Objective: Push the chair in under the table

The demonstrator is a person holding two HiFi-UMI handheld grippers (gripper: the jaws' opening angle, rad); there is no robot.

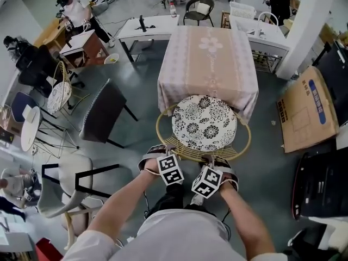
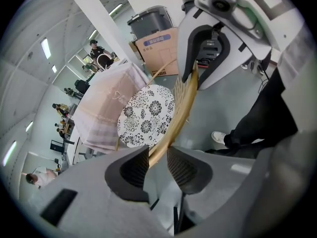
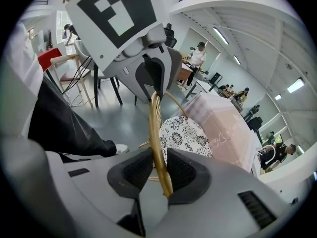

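Two grippers sit on the back of one chair [image 1: 204, 123]. Far to the left, a white chair [image 1: 70, 192] stands on the grey floor [image 1: 136, 129], well apart from the rest.

Next comes the left gripper [image 1: 163, 155]. In the left gripper view, its jaws go round the gold back rail [image 2: 181, 108] but do not pinch it. The rail leans on one pad [image 2: 136, 168] and there is a gap to the other pad, so this gripper [image 2: 158, 155] is loose on the rail.

In the middle is the chair. It is round, with a black and white flower cushion [image 1: 204, 121] on the seat. The seat faces the table [image 1: 206, 58], which has a pink cloth [image 1: 179, 91] over it. The front of the cushion just reaches the hanging edge of the cloth. Most of the seat sticks out on the person's side.

Just beside the left gripper is the right gripper [image 1: 215, 162], on the same rail [image 1: 239, 148]. In the right gripper view, both pads press on the gold rail [image 3: 156, 128], so this gripper [image 3: 159, 157] grips it tight.

Far to the right, a flat cardboard box [image 1: 307, 110] lies on the floor
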